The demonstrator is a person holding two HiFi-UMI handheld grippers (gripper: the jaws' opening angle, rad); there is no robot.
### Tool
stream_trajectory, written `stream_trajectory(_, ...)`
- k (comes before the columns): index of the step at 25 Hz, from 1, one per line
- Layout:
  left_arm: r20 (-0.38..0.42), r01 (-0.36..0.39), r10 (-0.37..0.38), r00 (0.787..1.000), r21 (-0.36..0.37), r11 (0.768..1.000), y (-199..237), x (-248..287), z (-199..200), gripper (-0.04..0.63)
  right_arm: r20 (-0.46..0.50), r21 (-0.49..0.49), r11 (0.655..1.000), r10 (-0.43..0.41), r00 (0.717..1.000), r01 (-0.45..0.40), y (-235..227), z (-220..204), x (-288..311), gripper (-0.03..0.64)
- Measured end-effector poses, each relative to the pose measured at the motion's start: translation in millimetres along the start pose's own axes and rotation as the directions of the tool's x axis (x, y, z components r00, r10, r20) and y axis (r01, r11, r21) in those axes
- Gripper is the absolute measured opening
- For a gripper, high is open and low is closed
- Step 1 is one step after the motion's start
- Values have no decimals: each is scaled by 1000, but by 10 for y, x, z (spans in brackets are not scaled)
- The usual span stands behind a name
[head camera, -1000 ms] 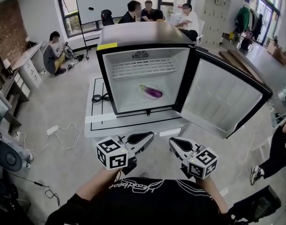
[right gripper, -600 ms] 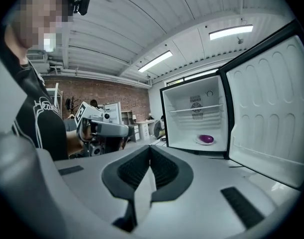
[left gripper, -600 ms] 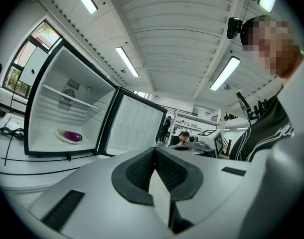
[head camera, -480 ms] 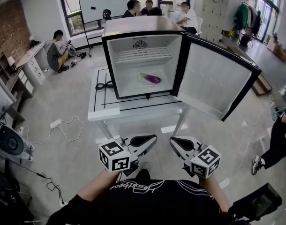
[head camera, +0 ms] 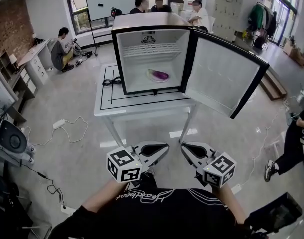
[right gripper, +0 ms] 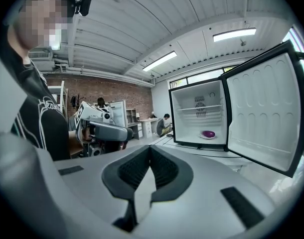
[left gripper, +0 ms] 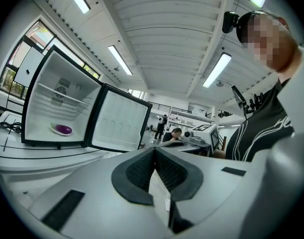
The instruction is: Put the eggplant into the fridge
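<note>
Head view: my left gripper (head camera: 162, 147) is clenched on nothing, low over open floor (head camera: 72, 148) and well short of the near edge of the white surface (head camera: 104, 111). The fridge (head camera: 147, 21) stands on that surface. Inside, the eggplant (head camera: 159, 74) lies on a plate (head camera: 150, 74), long axis running left to right, far ahead of both grippers. The door (head camera: 219, 76) hangs wide open to the right. My right gripper (head camera: 187, 148) is clenched and empty too.

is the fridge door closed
No, the fridge door stands wide open, showing the eggplant lying inside.
</note>
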State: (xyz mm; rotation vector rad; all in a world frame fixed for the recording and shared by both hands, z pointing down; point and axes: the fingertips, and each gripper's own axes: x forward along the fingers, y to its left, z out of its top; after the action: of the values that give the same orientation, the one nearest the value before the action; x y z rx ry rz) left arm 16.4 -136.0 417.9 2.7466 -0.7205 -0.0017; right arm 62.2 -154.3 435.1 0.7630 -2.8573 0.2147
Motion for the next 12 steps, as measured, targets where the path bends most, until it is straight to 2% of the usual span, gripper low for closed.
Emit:
stream_trajectory(7,-12,-21,21,1000,-16,1000,-186,-48,-152,9,-3,4,999,41,999,-41,169,-140,-115,8)
stream_trajectory(12,-24,-36,35,999,-23,999,-285,-51,-204,9,-43,42,996,74,996,-73,298,-194,-156,8)
